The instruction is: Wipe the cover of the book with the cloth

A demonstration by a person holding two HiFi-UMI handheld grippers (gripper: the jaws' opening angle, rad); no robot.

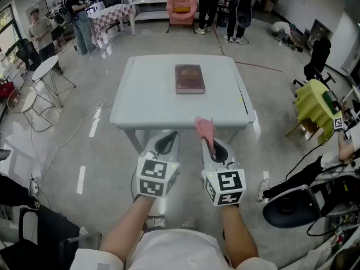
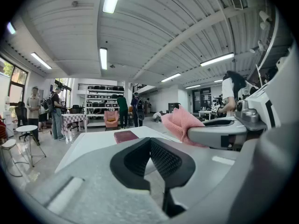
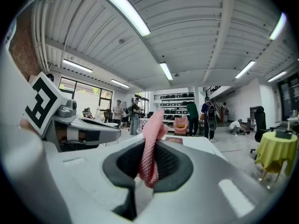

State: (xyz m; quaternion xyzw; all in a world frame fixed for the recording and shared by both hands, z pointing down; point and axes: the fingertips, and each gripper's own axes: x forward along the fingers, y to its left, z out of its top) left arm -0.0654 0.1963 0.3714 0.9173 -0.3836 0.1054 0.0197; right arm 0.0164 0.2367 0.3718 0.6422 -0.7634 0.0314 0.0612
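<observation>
Right claw (image 1: pixel 210 146) pinching pink cloth (image 1: pixel 203 127), hovering short of tabletop (image 1: pixel 146 97); left claw (image 1: pixel 166 143) sitting closed, empty; maroon book (image 1: pixel 189 79) lying mid-tabletop.

1. Table (image 1: pixel 146 94): pale grey, square top, standing on the glossy grey floor (image 1: pixel 73 145).
2. Book (image 1: pixel 189 79): dark red cover, lying flat and closed on the tabletop, toward its far middle.
</observation>
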